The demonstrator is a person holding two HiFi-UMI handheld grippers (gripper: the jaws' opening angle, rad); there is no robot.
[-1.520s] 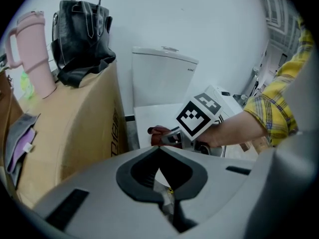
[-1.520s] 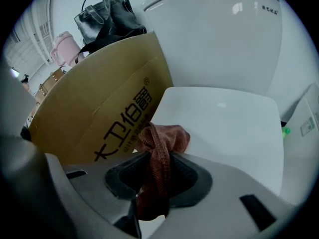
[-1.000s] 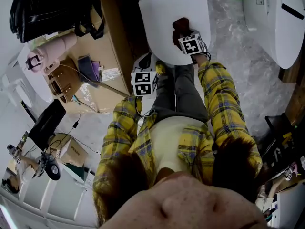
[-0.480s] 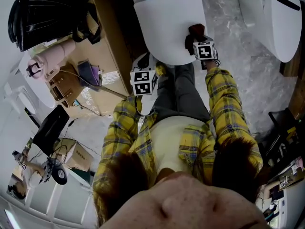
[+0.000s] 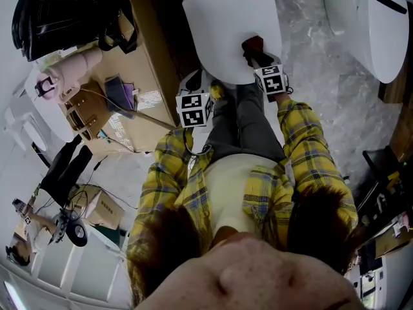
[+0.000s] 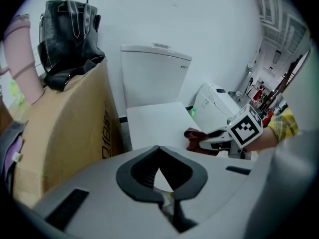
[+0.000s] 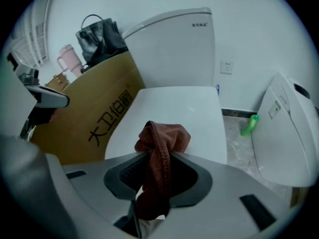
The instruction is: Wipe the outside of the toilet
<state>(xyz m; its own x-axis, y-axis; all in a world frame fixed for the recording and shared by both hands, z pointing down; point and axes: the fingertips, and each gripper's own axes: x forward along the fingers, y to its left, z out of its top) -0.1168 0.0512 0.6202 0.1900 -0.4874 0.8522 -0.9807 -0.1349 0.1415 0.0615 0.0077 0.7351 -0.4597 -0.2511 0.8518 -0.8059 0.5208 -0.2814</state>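
1. My right claw (image 7: 158,158) pinches the brown cloth (image 7: 164,133); the toilet lid (image 7: 174,108) lies close ahead at 12 o'clock.
2. My left claw (image 6: 158,153), pressed together and empty, hangs farther off, at 8 o'clock.

The head view looks steeply down over the person's shirt (image 5: 297,147) onto the toilet lid (image 5: 226,31), well below. The left gripper view sits low at the toilet's front, facing the tank (image 6: 155,76) and wall (image 6: 199,24). The right gripper view rides close over the lid, facing the same tank. All three share the lid and cardboard box (image 5: 145,50).
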